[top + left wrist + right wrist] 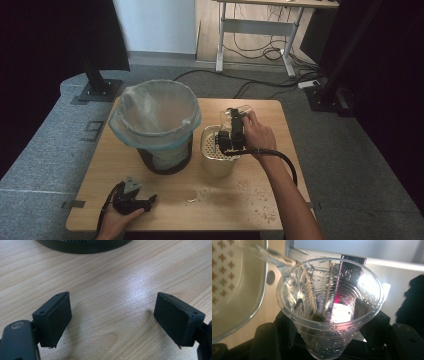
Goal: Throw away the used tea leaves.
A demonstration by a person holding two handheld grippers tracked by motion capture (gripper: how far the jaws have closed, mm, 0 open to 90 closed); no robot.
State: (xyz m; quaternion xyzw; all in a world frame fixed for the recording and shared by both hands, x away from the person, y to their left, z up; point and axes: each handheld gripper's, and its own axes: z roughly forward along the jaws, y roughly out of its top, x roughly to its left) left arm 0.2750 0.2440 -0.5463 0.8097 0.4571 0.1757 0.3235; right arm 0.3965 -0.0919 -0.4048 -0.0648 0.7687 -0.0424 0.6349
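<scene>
My right gripper (232, 131) is shut on a clear plastic cup (239, 114), held tilted over a beige container (217, 162) with a perforated strainer insert. In the right gripper view the cup (332, 302) sits between the jaws of that gripper (329, 340). Its inside is wet, with a dark bit of residue at the bottom and a torn film hanging off its upper left rim. The strainer (234, 290) lies to the left. My left gripper (145, 202) rests on the table's front left, open and empty (112, 320).
A black mesh bin (165, 157) lined with a pale plastic bag stands left of the beige container; its base (82, 245) shows ahead of the left gripper. Crumbs (260, 200) and a small wet spot (190, 199) mark the wooden table's front right.
</scene>
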